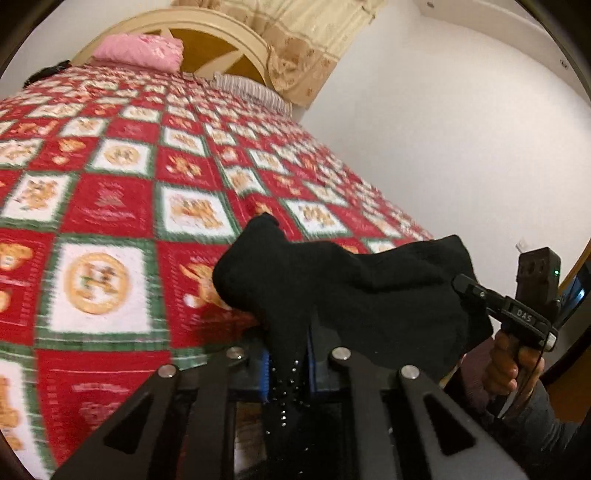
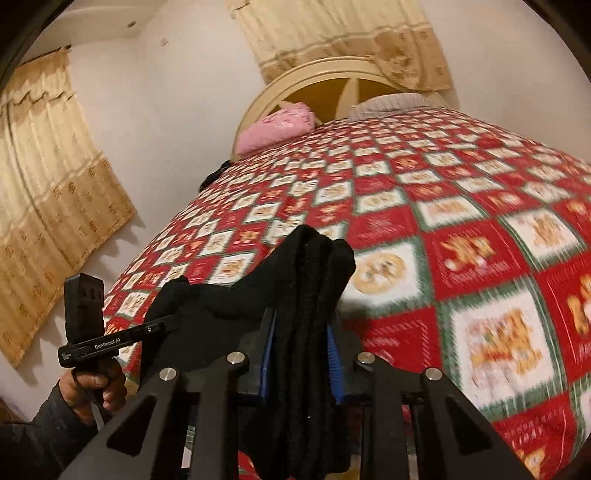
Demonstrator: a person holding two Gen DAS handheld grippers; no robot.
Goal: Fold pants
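My left tool (image 1: pixel 286 363) is clamped on a bunched edge of the black pants (image 1: pixel 343 288), its blue pads pressing the cloth. My right tool (image 2: pixel 301 363) grips another thick fold of the pants (image 2: pixel 306 295). The pants hang between both tools, raised at the near edge of the bed (image 1: pixel 110 206), which has a red, white and green checked cover.

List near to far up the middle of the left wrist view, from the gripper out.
left gripper shut on the black pants → red-and-white checked bedspread → striped pillow → cream headboard → beige curtain
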